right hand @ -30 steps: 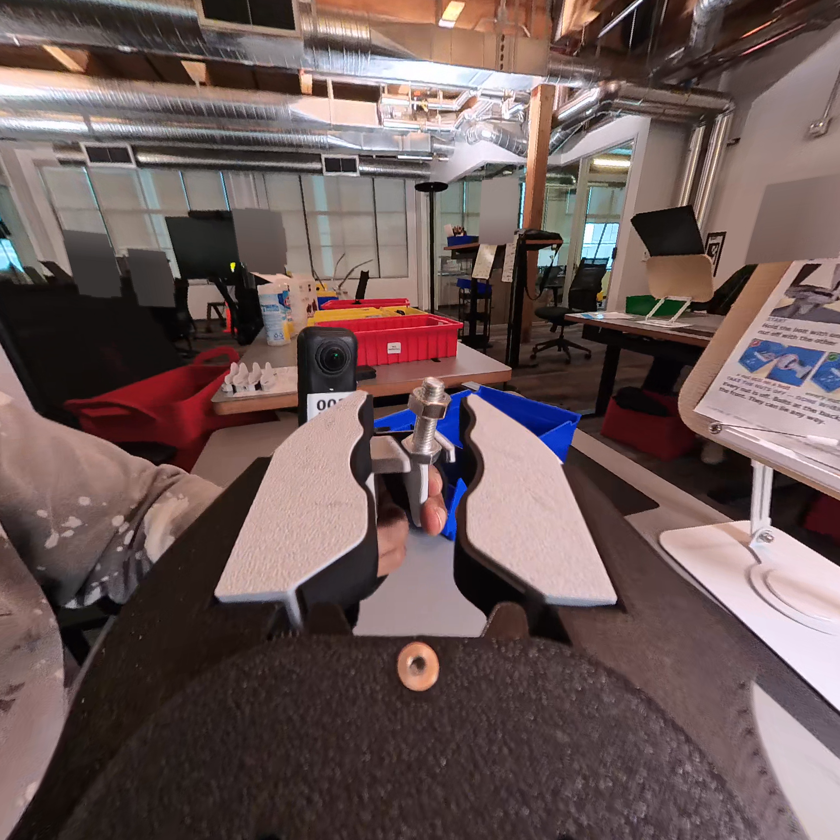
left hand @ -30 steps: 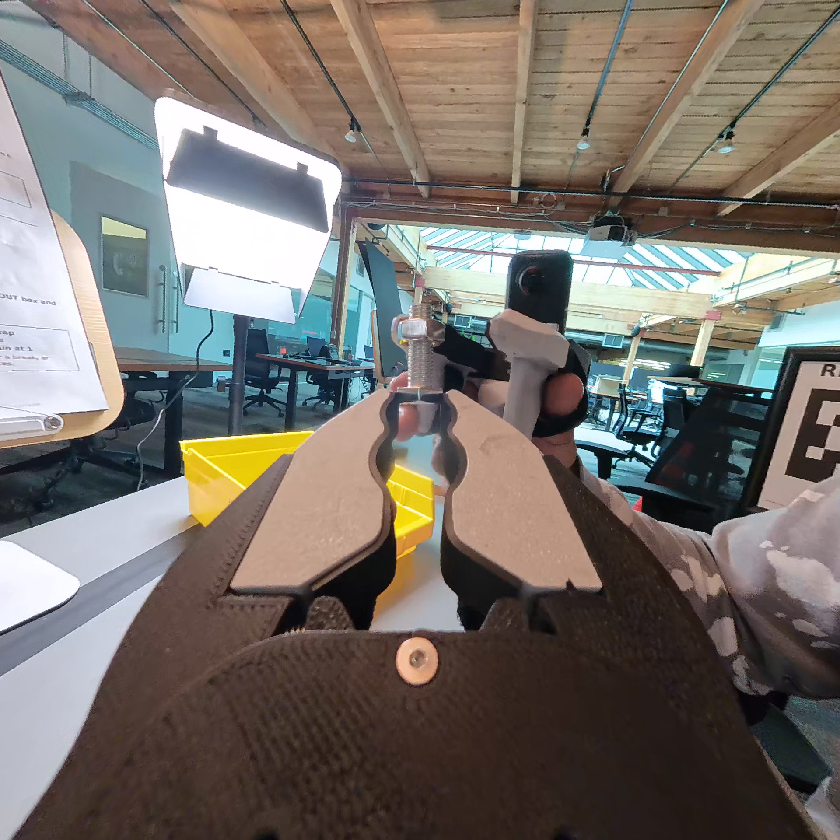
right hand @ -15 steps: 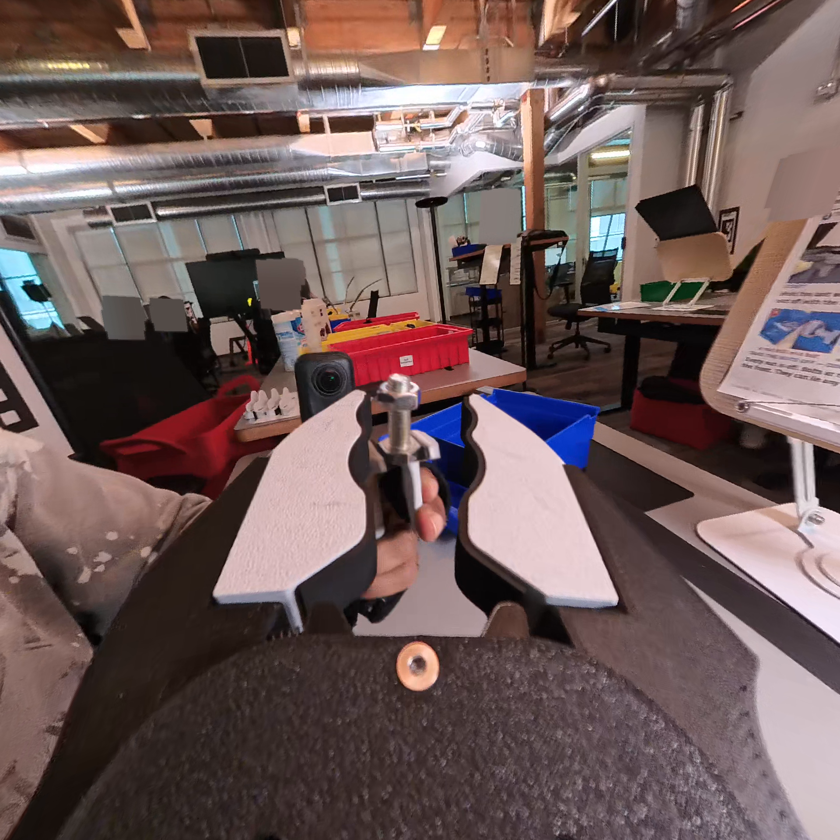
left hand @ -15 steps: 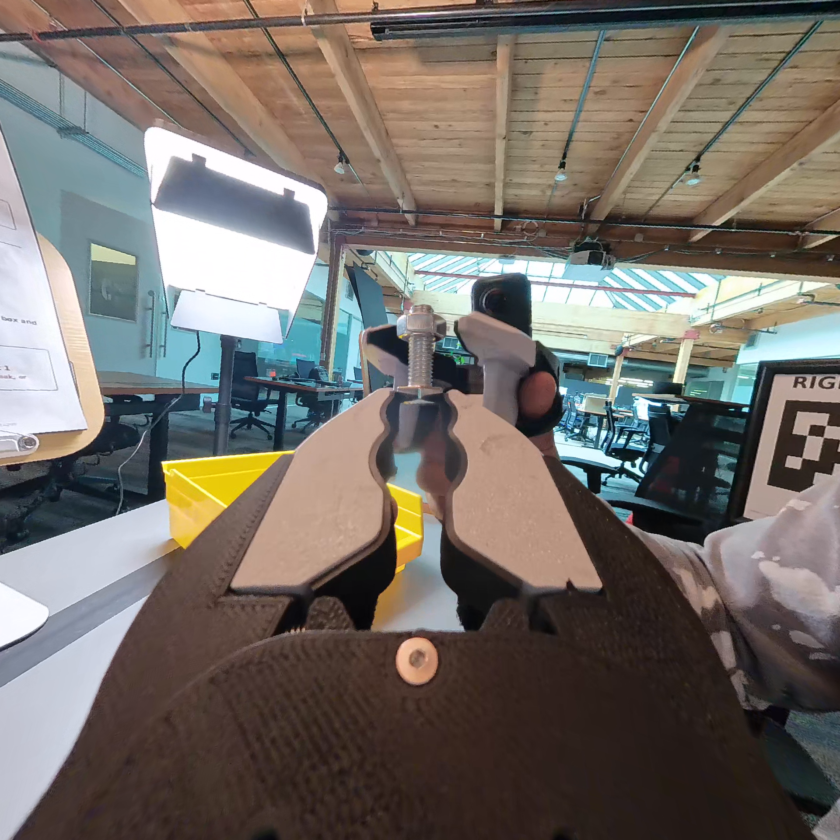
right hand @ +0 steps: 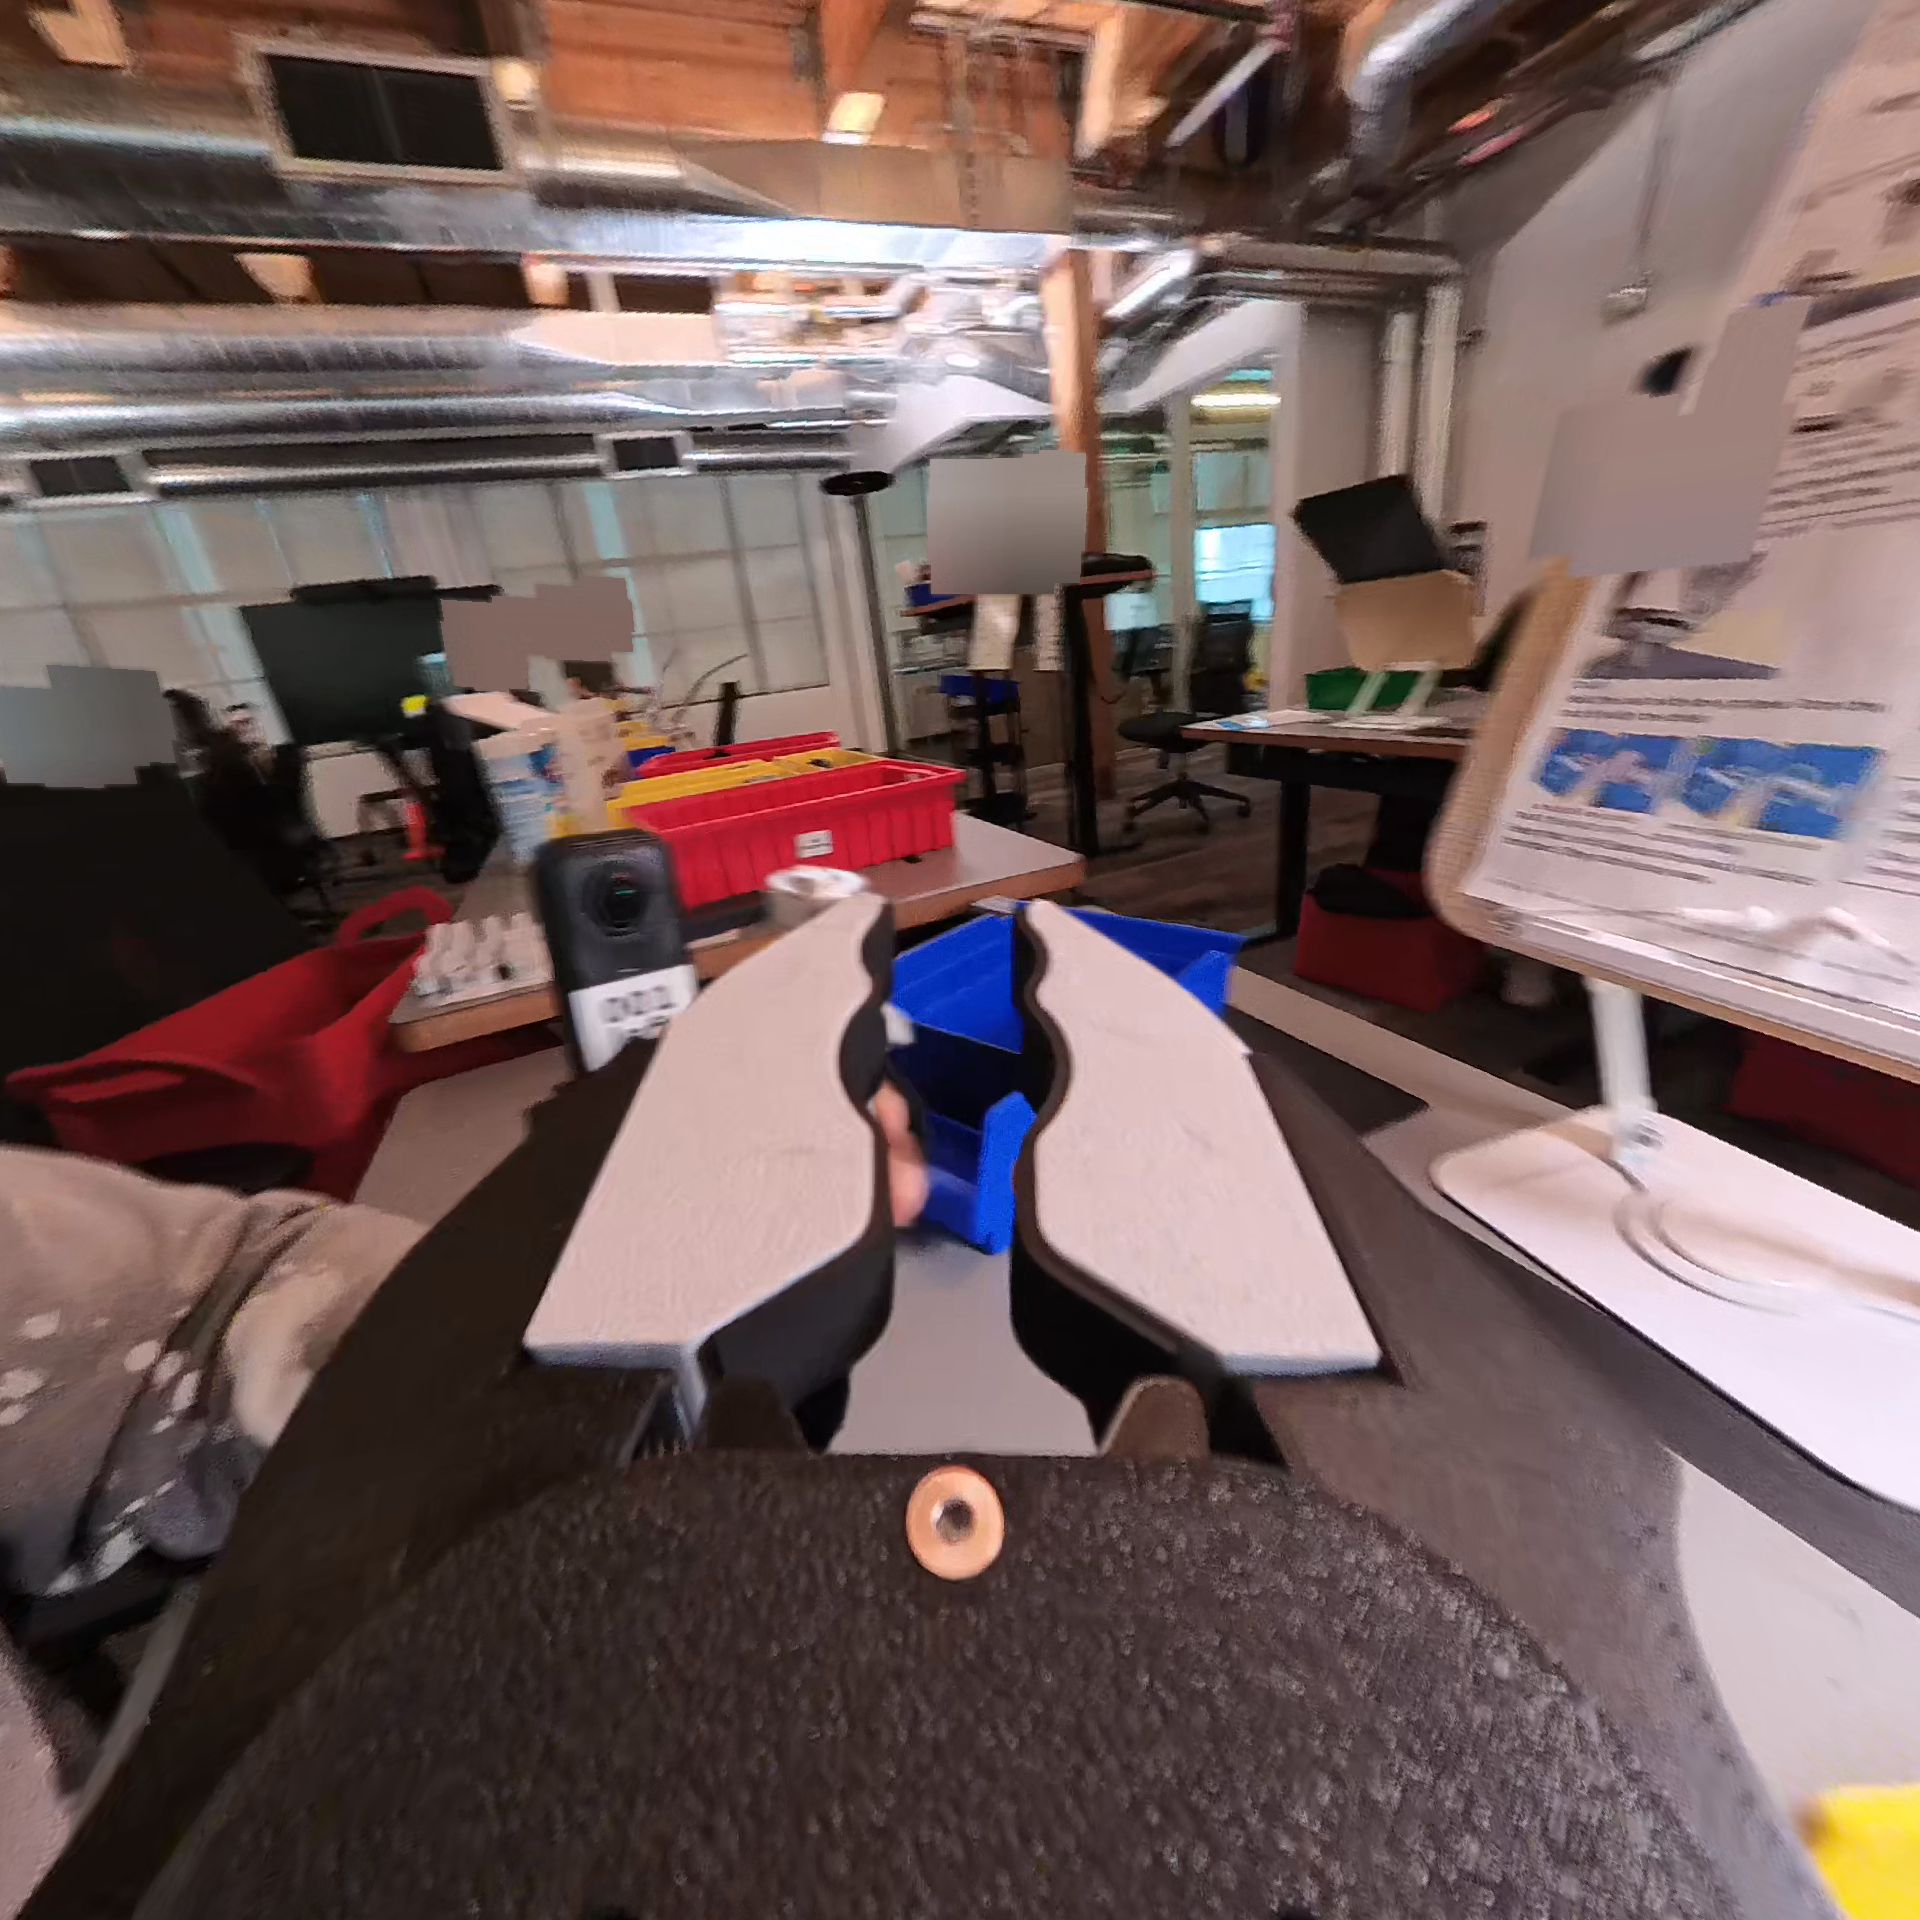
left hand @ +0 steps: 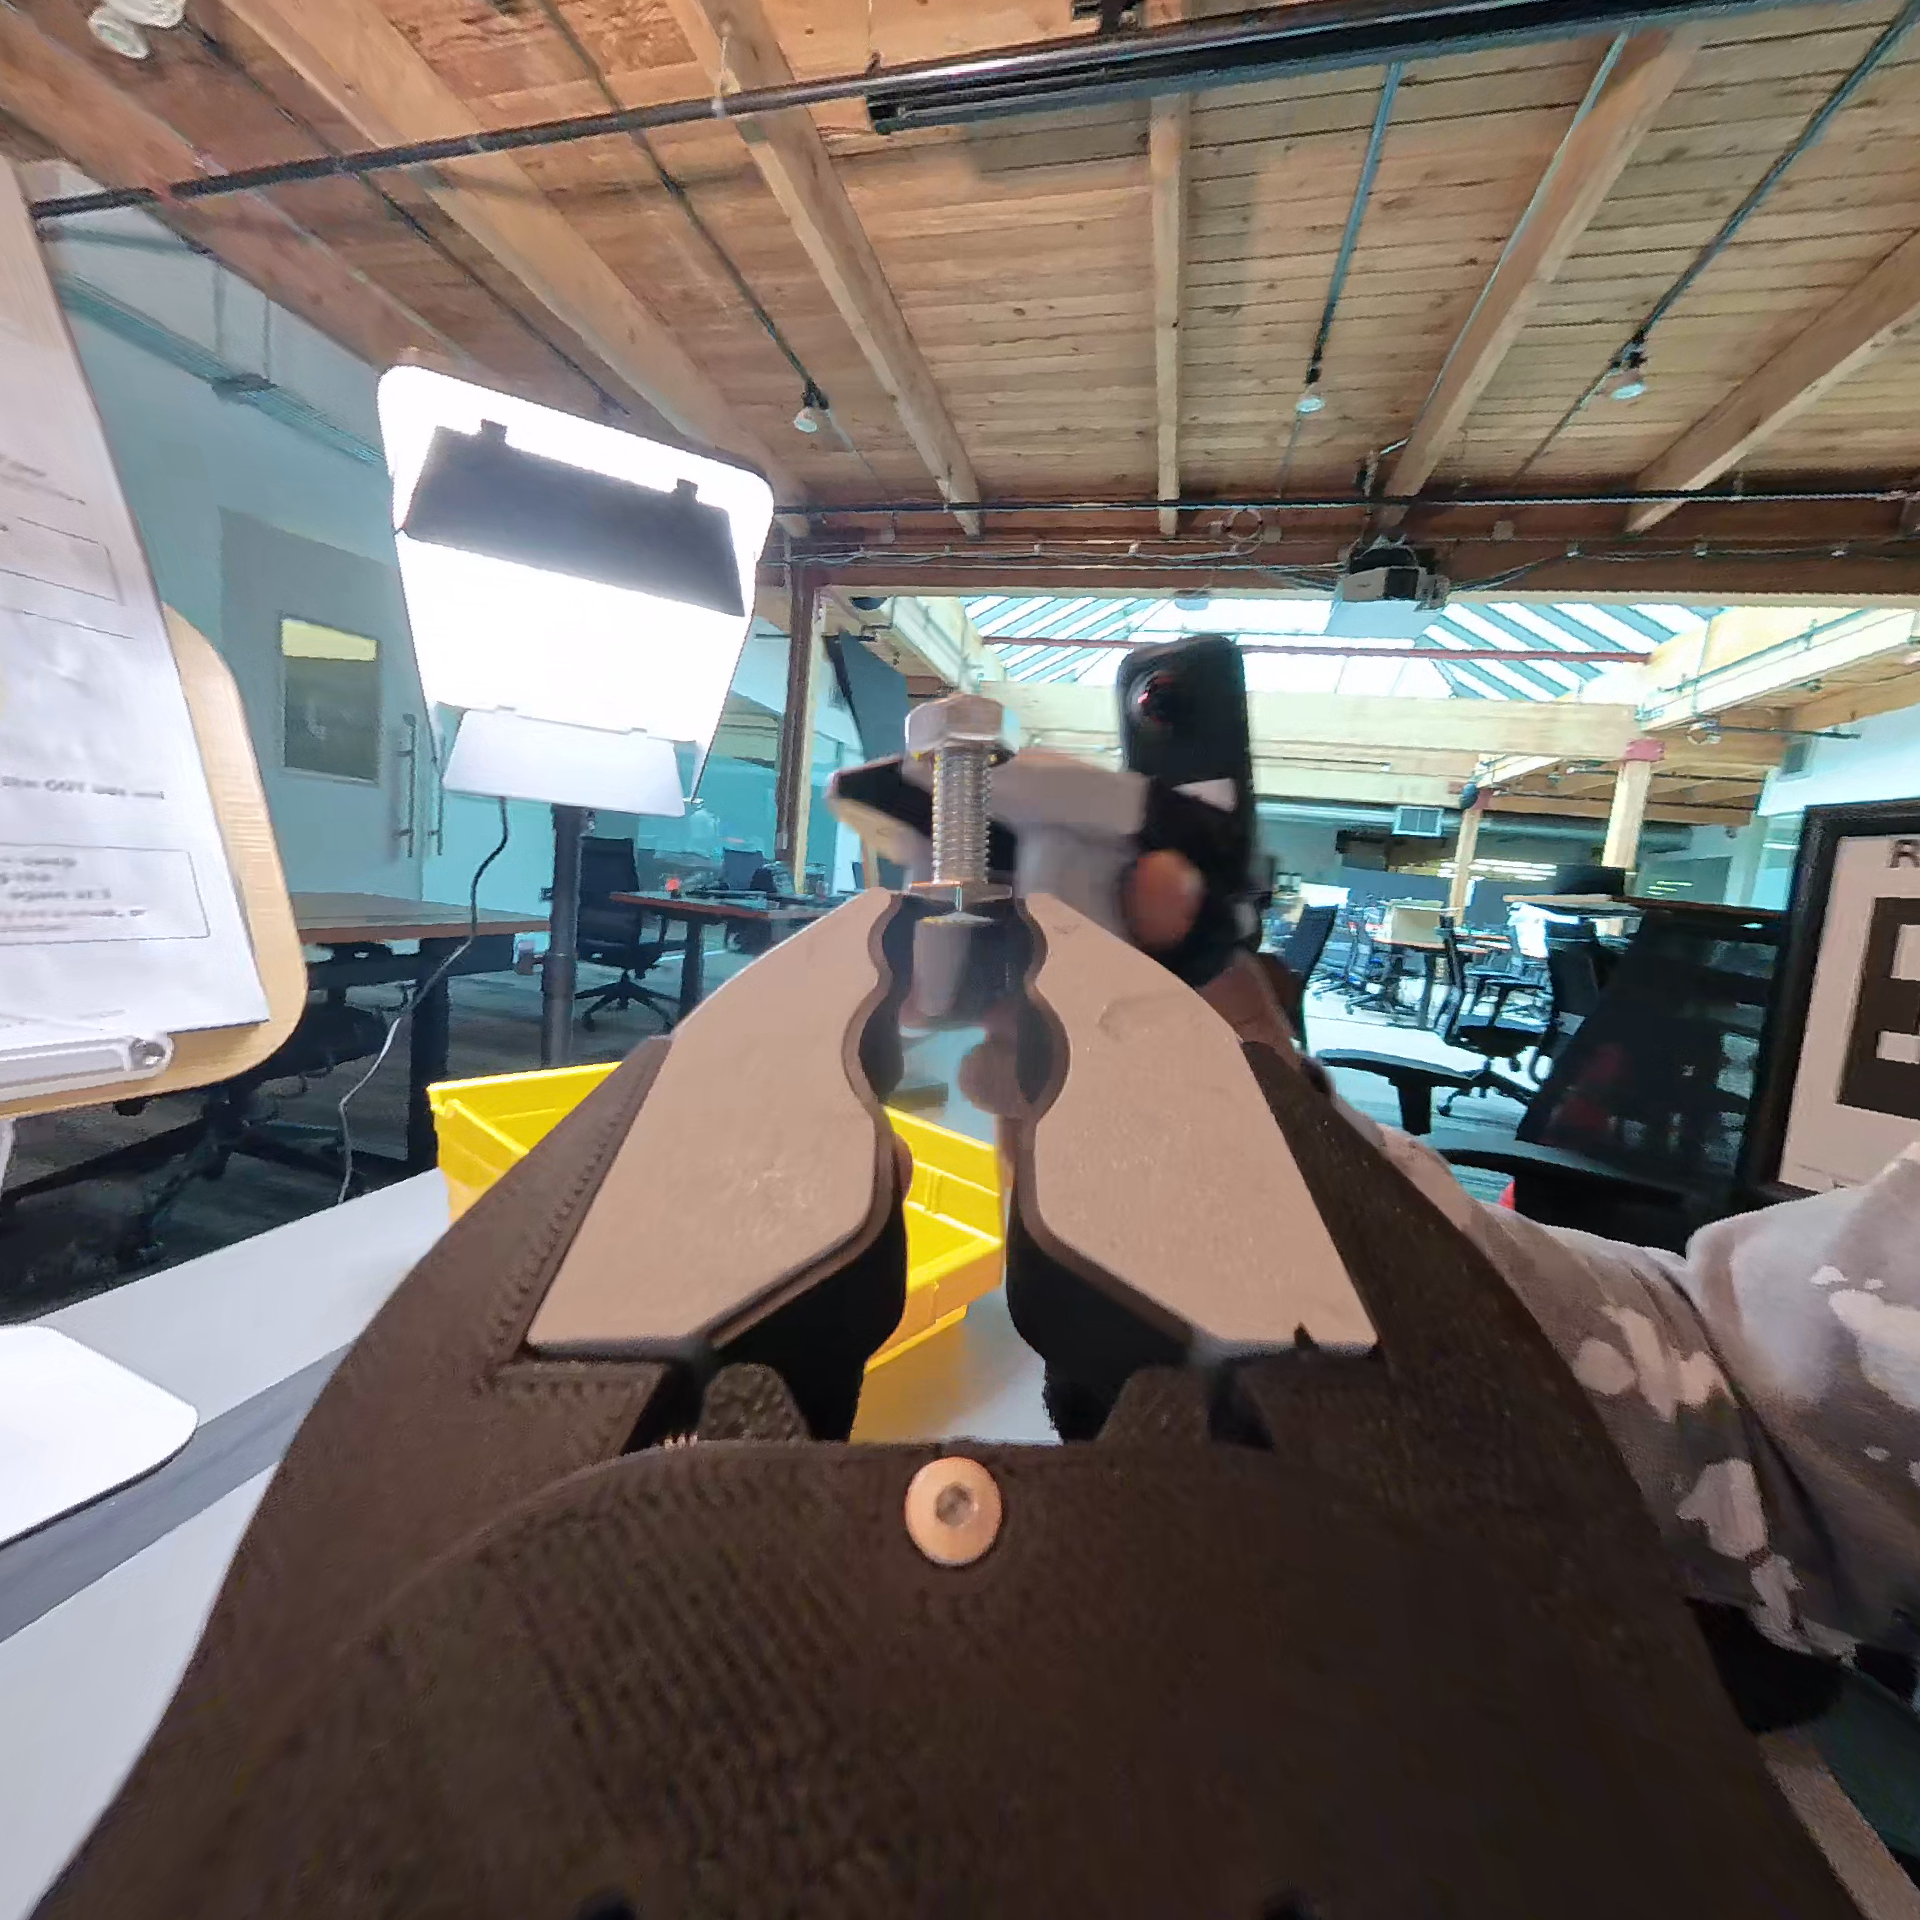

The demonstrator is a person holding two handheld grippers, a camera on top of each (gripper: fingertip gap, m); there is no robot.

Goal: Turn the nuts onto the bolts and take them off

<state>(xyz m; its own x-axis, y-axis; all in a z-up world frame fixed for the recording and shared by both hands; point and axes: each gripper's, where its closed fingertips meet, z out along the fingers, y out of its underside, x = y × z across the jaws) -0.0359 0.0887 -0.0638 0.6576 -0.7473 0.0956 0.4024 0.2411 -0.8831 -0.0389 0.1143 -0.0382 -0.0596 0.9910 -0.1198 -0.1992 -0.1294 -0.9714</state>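
My left gripper (left hand: 961, 904) is shut on the lower end of a steel bolt (left hand: 958, 821) and holds it upright above the table. A hex nut (left hand: 961, 727) sits at the very top of the thread. The other gripper's grey finger (left hand: 1070, 805) is just behind the bolt, with a hand on it. In the right wrist view my right gripper (right hand: 956, 914) has a narrow gap with nothing in it. The nut (right hand: 816, 888) peeks over its left fingertip, outside the gap. The left gripper's black camera (right hand: 613, 914) is beside it.
A yellow bin (left hand: 499, 1132) stands on the grey table (left hand: 208, 1351) behind my left gripper. A blue bin (right hand: 966, 997) stands ahead of my right gripper. A clipboard stand (right hand: 1714, 831) with a white base (right hand: 1662, 1247) is at its right. A camouflage sleeve (left hand: 1714, 1351) is close by. Both grippers' tips are close together, under 4 cm apart.
My right gripper has swung right, off the bolt, and its fingers have drawn closer; the bolt was between them before. The nut has climbed to the top of the thread. The left gripper keeps its hold.
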